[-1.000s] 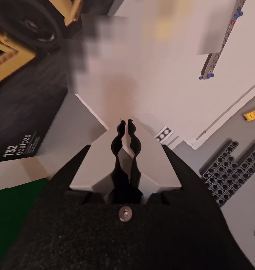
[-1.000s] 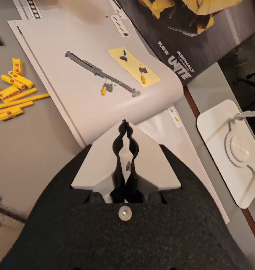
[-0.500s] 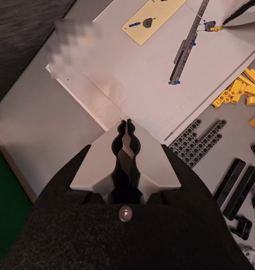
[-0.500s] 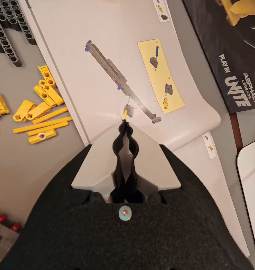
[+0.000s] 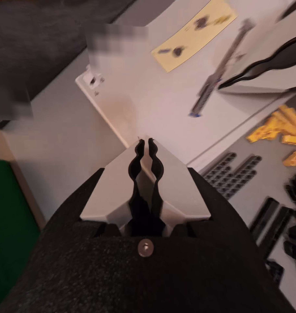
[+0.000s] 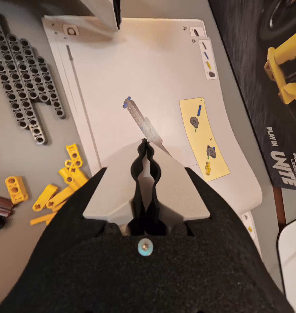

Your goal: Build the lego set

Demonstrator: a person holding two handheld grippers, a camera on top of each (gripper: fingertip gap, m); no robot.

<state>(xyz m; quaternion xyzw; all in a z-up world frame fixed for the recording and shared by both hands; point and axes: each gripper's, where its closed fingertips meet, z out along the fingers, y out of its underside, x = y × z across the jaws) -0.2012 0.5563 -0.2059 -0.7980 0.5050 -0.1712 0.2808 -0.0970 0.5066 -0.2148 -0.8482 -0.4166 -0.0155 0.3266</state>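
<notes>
Right wrist view: right gripper (image 6: pixel 145 141) pinched closed, empty, over the open instruction booklet (image 6: pixel 143 71). Left gripper (image 5: pixel 145 141) barely parted, empty. Probably still reading the step; next, grab the grey beams (image 6: pixel 23 81) beside it.

Glossy paper instruction booklet (image 6: pixel 143 67), shiny plastic grey beams (image 6: pixel 25 81), smooth yellow pieces (image 6: pixel 72 169)

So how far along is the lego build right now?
Barely started. Done: parts sorted into groups, grey beams and yellow pieces beside the open instruction booklet. In hand: nothing; the right gripper is shut and empty over the booklet page, and the left gripper is slightly open, also empty. Left: all assembly, no joined pieces visible.
</notes>
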